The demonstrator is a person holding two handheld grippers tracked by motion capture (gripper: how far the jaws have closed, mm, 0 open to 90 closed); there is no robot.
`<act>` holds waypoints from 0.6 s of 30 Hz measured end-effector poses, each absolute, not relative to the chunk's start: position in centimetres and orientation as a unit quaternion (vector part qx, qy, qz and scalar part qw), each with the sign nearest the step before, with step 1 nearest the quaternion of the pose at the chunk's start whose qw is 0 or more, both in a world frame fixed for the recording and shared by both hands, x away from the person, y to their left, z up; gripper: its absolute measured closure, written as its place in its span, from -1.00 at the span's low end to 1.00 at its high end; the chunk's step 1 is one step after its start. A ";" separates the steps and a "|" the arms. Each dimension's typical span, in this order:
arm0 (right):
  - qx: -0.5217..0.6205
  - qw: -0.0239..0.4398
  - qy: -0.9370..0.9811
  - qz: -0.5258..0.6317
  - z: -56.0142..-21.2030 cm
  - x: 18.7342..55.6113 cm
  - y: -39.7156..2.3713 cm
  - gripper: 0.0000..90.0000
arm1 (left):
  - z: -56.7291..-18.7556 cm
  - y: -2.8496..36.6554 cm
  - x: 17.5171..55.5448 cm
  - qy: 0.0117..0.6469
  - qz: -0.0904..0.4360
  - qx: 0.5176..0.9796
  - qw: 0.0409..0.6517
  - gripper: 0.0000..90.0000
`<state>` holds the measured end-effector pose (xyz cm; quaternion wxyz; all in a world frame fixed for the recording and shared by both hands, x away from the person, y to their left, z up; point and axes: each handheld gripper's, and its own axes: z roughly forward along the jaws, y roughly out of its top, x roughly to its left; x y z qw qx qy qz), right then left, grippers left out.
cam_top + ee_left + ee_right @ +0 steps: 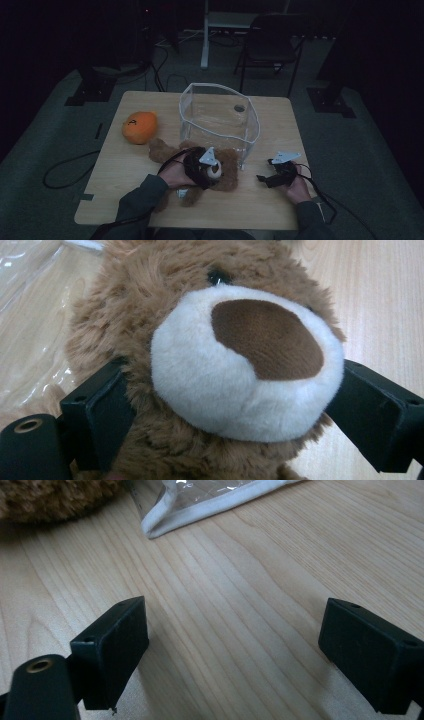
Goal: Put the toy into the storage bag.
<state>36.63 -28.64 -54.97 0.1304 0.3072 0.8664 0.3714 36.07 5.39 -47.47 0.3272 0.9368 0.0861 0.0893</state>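
Observation:
A brown teddy bear [230, 175] lies on the wooden table [120, 175] in front of a clear plastic container [220, 117]. My left gripper [212, 170] is over the bear's head. In the left gripper view the bear's white muzzle [240, 365] sits between the jaws of the left gripper [232, 395], which stand wide and open, touching the fur on both sides. My right gripper [262, 179] rests low over bare wood to the right of the bear. It is the right gripper [232, 635] seen open with nothing between its jaws.
An orange round plush [139, 127] lies at the table's left. The container's white-edged corner [210, 500] and a bit of brown fur [50, 497] lie ahead of the right gripper. A chair [272, 42] stands beyond the table. Cables trail on the floor.

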 end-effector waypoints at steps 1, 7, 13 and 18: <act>0.308 0.130 0.866 0.371 -55.0 36.6 -28.6 -0.74 | -47.4 5.4 36.2 0.091 0.083 0.936 0.330 -0.77; 0.309 0.131 0.866 0.371 -55.0 36.6 -28.6 -0.74 | -48.2 5.1 35.9 0.083 0.097 0.938 0.323 -0.91; 0.311 0.131 0.865 0.371 -55.0 36.5 -28.6 -0.74 | -48.9 4.3 35.5 0.087 0.139 0.942 0.294 -0.93; 0.312 0.131 0.865 0.370 -55.0 36.5 -28.6 -0.74 | -49.0 4.1 35.3 0.095 0.164 0.941 0.282 -0.73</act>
